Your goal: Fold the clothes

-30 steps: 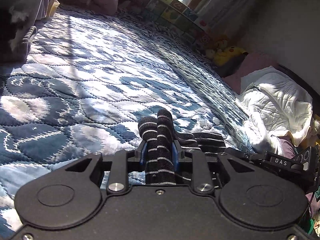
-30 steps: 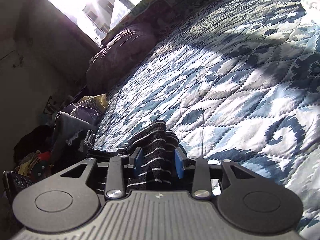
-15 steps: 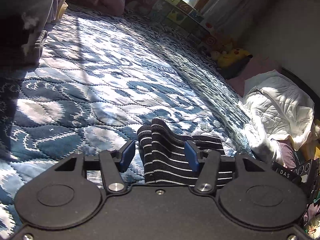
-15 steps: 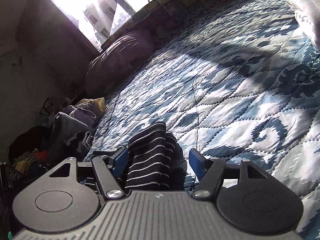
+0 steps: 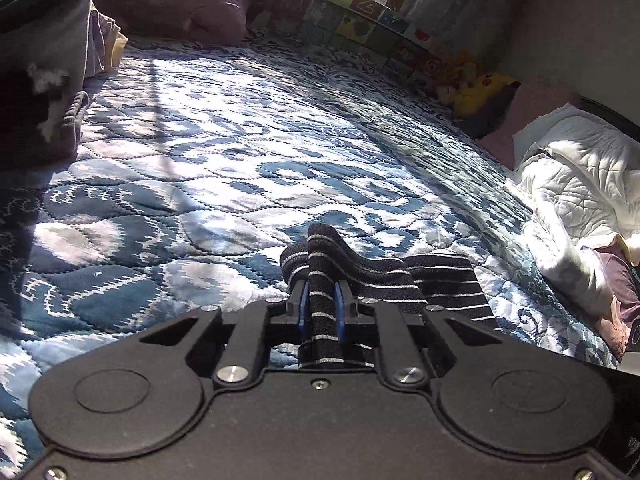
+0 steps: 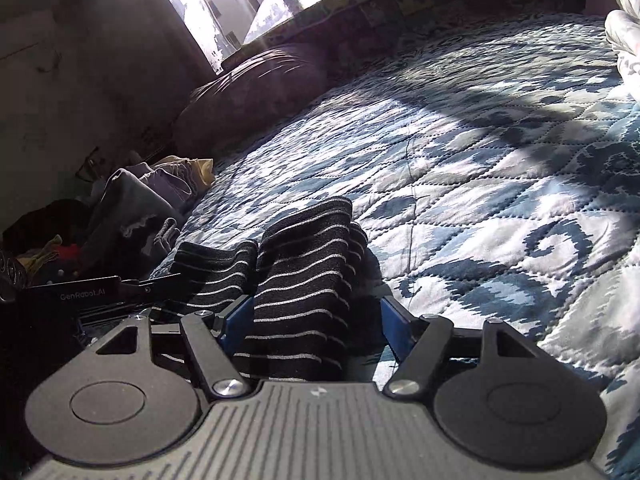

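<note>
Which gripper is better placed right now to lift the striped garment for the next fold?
Left. The left gripper is clamped on a ridge of the striped garment, while the right gripper stands open around the cloth, gripping nothing.

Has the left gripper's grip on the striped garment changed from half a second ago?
Yes. The left gripper, open then, is now shut on the striped garment, bunching it above the quilt.
</note>
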Tool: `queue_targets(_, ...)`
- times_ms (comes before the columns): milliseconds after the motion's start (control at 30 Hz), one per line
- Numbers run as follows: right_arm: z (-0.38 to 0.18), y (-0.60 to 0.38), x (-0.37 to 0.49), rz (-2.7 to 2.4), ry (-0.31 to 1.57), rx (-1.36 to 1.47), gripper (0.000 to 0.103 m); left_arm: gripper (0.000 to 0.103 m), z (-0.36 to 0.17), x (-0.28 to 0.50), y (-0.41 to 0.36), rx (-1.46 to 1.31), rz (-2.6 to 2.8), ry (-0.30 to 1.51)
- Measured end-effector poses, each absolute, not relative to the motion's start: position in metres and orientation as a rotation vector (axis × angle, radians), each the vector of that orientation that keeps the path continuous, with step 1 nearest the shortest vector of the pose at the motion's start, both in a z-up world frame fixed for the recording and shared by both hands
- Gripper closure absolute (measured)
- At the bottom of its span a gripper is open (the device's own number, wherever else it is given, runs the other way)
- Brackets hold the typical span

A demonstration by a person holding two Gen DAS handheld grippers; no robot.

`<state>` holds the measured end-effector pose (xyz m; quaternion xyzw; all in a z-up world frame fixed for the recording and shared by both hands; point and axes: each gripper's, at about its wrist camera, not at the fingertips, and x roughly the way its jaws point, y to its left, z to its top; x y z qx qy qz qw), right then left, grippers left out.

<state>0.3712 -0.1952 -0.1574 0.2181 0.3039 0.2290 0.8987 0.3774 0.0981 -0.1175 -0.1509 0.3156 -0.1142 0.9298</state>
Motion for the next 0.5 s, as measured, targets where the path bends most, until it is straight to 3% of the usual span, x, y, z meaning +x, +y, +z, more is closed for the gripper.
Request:
queue_targets(233,-0.159,-0.193,0.371,0.468,0.617,0.443,0.033,0.102,-0.109,0.368,0.115,-0.289,-0.153,0.603)
queue_targets(367,-0.160,-0.192,0.371,0.464,0.612,0.435,0.033,0.101,-0.108,0.370,0.125,-0.369,-0.204,0.615)
queue_targets(400,-0.160,-0.192,0.371,0.464,0.611,0.435,0.032,0.098,-0.108,0.371,0.125,-0.384,-0.237,0.620)
queue_targets(433,-0.160,-0.192,0.370,0.465,0.610,0.436,0.032,0.086,-0.107,0.371,0.121,-0.372,-0.227,0.612)
queue_targets(500,-0.160,-0.193,0.370,0.466,0.609,0.441,0.032,0.073,-0.108,0.374,0.114,-0.346,-0.216,0.604)
